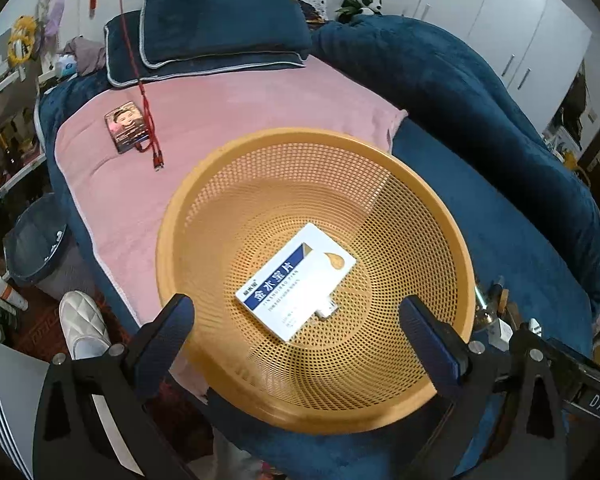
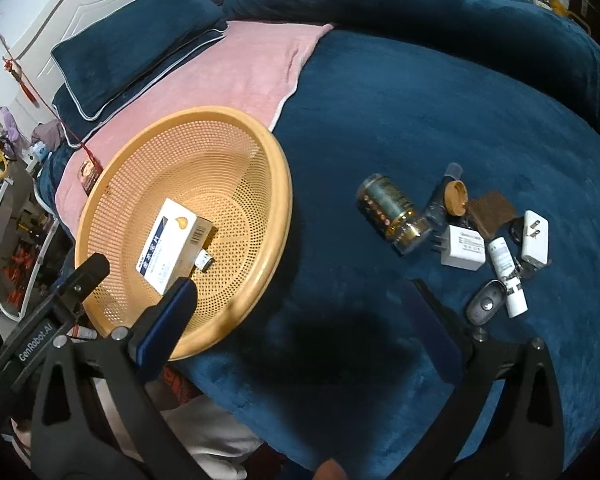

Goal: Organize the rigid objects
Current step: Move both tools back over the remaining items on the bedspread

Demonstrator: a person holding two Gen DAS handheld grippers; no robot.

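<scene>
An orange perforated basket (image 1: 416, 216) (image 2: 260, 152) sits on the bed. Inside lie a white and blue medicine box (image 1: 296, 280) (image 2: 172, 240) and a small metal USB plug (image 1: 327, 311) (image 2: 205, 261) beside it. My left gripper (image 1: 296, 320) is open and empty above the basket's near side. My right gripper (image 2: 304, 300) is open and empty over the blue blanket, right of the basket. To its right lie a dark tin can (image 2: 392, 214), two white chargers (image 2: 463, 247) (image 2: 535, 237), a white tube (image 2: 507, 276), a car key fob (image 2: 485, 303), a brown-capped bottle (image 2: 448, 196) and a brown wallet (image 2: 494, 211).
A pink towel (image 1: 220, 120) covers the bed's left part, with a photo card (image 1: 126, 124) and a red cable (image 1: 148, 136) on it. Blue pillows (image 1: 220, 28) lie at the head. The bed edge, a bin (image 1: 40, 240) and a slipper (image 1: 82, 320) are at left.
</scene>
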